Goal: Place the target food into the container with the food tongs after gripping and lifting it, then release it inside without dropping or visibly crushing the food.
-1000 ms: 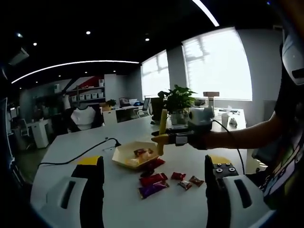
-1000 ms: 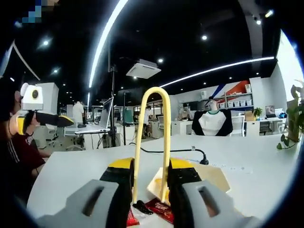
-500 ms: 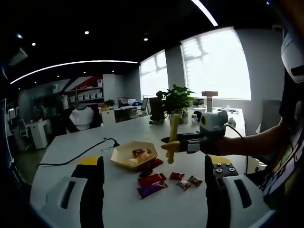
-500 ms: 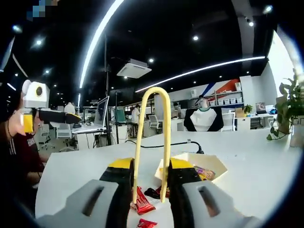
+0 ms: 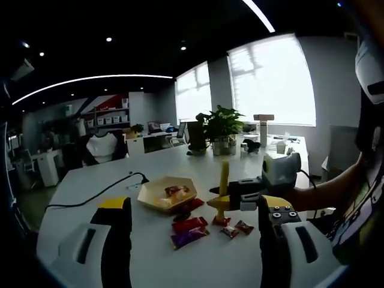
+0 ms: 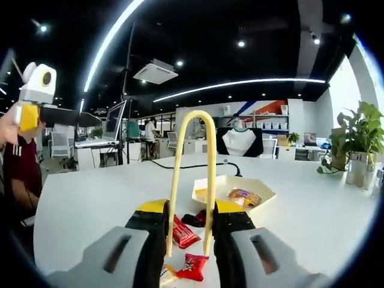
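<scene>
My right gripper [image 6: 189,211] is shut on the yellow food tongs [image 6: 209,157], whose bend rises ahead of the jaws. In the left gripper view, the right gripper [image 5: 219,201] holds the tongs [image 5: 224,177] upright over small red snack packets [image 5: 222,221]. The cream hexagonal container [image 5: 151,195] lies to their left with a packet inside [image 5: 172,191]. In the right gripper view, the container [image 6: 259,193] sits beyond the tongs, with a red packet [image 6: 193,266] just below them. My left gripper [image 5: 193,210] is open and holds nothing.
Red [image 5: 190,225] and purple [image 5: 185,239] packets lie on the white table [image 5: 78,192] in front of the container. A black cable [image 5: 99,195] runs to its left. Potted plants [image 5: 223,127] stand at the far edge. A person's arm [image 5: 327,189] reaches in from the right.
The right gripper with the tongs has moved away from the container, nearer and lower, to stand over the small red packets. The left gripper has stayed open and still.
</scene>
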A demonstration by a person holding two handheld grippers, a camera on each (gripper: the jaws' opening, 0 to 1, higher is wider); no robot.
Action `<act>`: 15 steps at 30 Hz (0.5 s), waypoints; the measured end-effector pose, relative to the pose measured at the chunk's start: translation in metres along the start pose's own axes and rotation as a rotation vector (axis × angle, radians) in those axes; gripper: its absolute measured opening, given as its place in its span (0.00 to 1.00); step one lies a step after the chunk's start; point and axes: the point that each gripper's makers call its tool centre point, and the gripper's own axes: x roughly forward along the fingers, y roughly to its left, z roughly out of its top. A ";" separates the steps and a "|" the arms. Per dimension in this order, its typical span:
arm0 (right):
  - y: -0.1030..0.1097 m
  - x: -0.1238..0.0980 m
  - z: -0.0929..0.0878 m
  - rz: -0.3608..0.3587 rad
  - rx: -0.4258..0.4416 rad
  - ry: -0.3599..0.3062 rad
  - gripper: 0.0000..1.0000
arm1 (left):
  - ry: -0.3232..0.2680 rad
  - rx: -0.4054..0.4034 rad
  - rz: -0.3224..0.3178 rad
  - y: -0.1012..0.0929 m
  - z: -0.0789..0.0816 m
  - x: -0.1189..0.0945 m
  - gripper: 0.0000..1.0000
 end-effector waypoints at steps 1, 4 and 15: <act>-0.001 0.000 -0.002 -0.006 0.006 0.005 0.25 | 0.000 0.000 0.001 0.000 0.000 0.000 0.93; -0.003 -0.004 -0.006 -0.044 -0.001 0.013 0.25 | 0.001 0.000 0.002 0.000 0.001 0.000 0.92; -0.004 -0.003 -0.018 -0.070 0.047 0.031 0.25 | 0.005 0.001 0.007 0.003 0.000 -0.002 0.92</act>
